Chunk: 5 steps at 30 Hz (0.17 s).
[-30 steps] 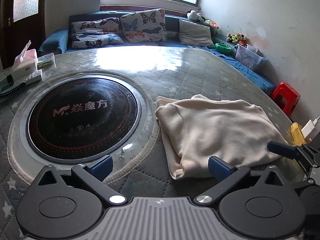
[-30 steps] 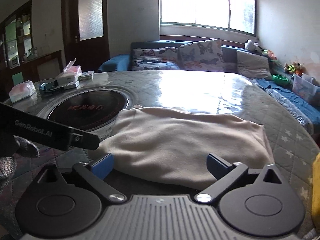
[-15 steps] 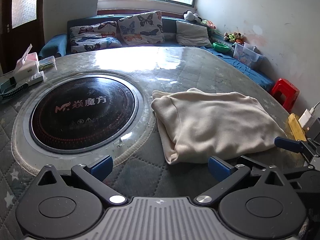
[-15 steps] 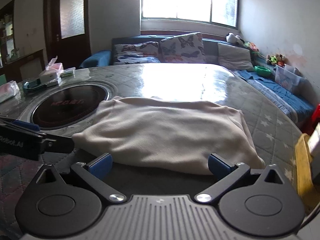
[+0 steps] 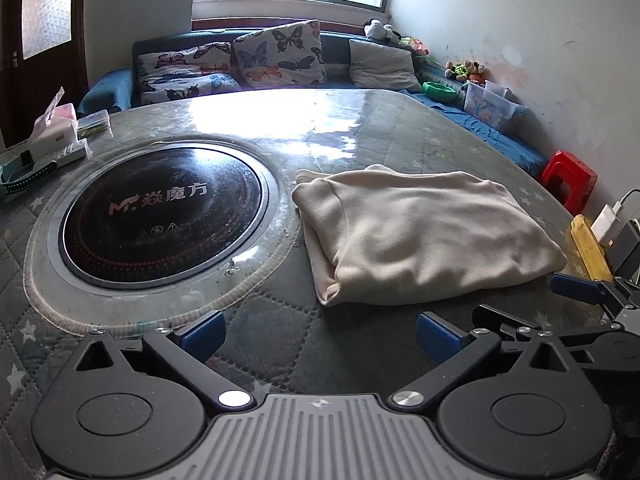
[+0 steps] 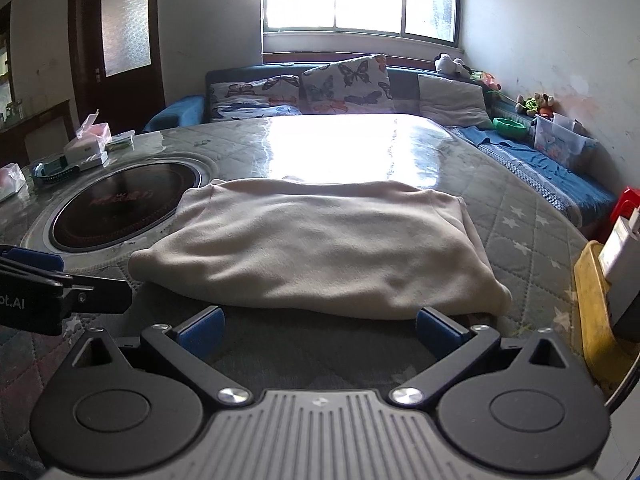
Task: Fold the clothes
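Center-right of the left wrist frame, cream folded garment [image 5: 424, 236] lies flat on quilted round table [image 5: 360, 136], just right of the black round cooktop [image 5: 160, 212]. Left gripper [image 5: 319, 334] jaws wide apart, holding nothing. Right gripper [image 6: 319, 330] also wide apart, empty, just short of the garment's near edge.

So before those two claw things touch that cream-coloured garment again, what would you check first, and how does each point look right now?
1. Left gripper open, holding nothing: ok.
2. Right gripper open, holding nothing: ok.
3. Cream garment lying folded on the table, not hanging off: ok.
4. Garment apart from the black round cooktop: ok.
5. Fold neat, layers matching underneath: cannot tell.
6. Yellow object at the table edge, close to the right gripper: not ok.
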Motion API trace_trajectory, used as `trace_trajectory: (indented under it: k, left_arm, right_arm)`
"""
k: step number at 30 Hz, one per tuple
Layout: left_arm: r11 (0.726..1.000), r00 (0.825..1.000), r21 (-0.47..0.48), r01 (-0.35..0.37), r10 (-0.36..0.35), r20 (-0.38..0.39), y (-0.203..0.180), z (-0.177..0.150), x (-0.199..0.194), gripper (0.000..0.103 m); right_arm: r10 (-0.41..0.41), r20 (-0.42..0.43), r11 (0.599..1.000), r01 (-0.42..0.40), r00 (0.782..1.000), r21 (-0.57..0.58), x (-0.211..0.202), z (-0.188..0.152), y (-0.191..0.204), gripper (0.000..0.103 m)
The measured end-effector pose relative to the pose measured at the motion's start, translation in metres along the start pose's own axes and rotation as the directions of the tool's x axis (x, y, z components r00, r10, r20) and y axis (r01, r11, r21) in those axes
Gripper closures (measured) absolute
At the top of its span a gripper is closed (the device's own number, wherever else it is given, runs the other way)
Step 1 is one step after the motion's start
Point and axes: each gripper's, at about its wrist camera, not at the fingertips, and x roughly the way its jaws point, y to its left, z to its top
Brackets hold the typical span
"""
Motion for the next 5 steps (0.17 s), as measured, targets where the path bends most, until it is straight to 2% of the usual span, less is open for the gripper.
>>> trace_trajectory:
  k: [5]
  left_arm:
    - [1.000,1.000,0.008,0.009,-0.009,-0.001,-0.0033,-0.0018,-0.0021,0.000]
  right_arm:
    - [0.000,-0.002,1.000,0.000,1.000,0.008,-0.0011,-0.0027,-0.0009,0.000]
